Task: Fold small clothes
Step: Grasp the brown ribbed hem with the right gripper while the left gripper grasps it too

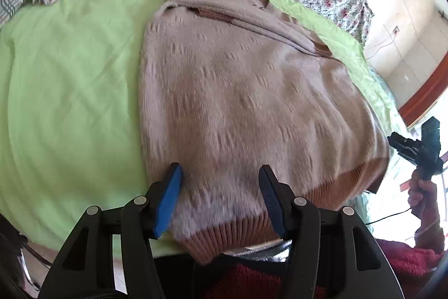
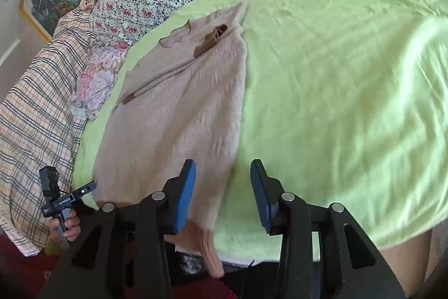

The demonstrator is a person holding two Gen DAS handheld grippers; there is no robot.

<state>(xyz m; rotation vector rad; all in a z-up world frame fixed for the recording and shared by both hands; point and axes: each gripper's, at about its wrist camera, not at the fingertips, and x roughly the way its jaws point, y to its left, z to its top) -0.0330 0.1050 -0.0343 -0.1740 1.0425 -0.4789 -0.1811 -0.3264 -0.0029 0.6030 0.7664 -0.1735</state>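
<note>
The beige knit sweater [image 1: 252,102] lies flat on the green sheet [image 1: 70,88] of the bed, its ribbed hem [image 1: 229,234] at the near edge. The sleeves look already folded in across the top (a narrow band by the collar), so the body fold seems left. Left gripper [image 1: 219,201] and right gripper [image 2: 222,194] hover with fingers parted, holding nothing.

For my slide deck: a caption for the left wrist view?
Open left gripper above fuzzy beige knit sweater spread on lime-green sheet.
</note>
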